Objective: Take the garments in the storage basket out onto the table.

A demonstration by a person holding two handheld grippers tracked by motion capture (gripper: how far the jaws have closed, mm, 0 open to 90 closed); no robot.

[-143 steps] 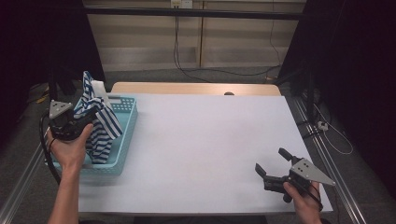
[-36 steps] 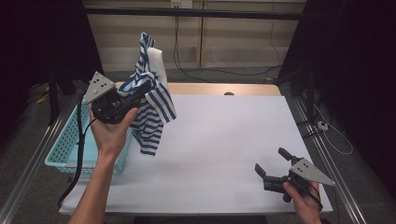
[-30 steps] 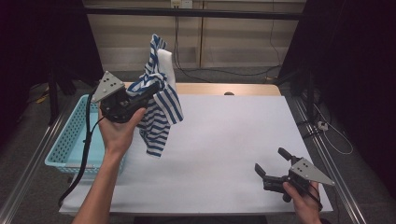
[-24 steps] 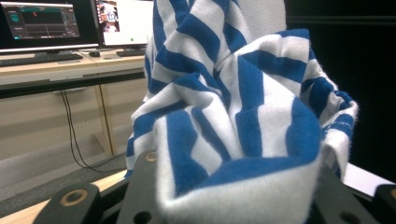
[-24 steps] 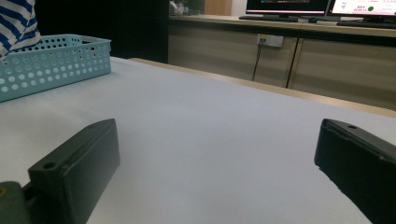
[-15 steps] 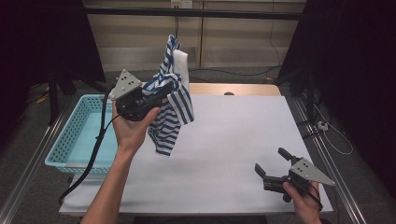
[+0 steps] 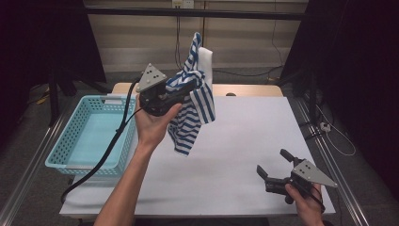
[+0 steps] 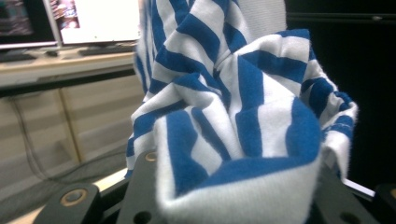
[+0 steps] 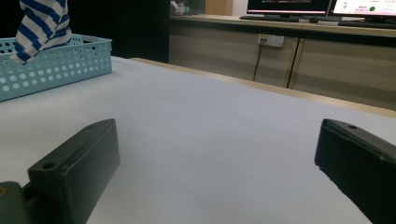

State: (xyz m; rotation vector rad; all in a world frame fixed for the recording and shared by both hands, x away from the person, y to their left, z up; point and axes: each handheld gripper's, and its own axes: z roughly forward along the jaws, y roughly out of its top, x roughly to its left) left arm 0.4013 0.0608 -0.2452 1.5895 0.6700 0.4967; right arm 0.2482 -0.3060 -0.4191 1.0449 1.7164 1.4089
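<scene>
Striped cloth (image 7: 195, 101), blue and white, is hanging in the air above the bench (image 7: 235, 141), bunched and clamped in the jaws of the left gripper (image 7: 190, 87). Going left to right: the turquoise basket (image 7: 70, 141) is sitting at 9 o'clock on the bench, with nothing showing inside it; the cloth is dangling just past its right rim, around 11 o'clock; the right gripper (image 7: 275, 167) is resting low at 5 o'clock, jaws apart and holding nothing, well apart from the cloth.

Step in hand, as I read it: carrying the cloth out of the basket toward the open bench middle. Next move is probably calling for lowering it onto the white surface and letting go, maybe with the right gripper coming in to spread it.

In the left gripper view the fabric is covering the jaws, so the exact pinch point is hard to make out. What kind of garment it is stays unclear.
</scene>
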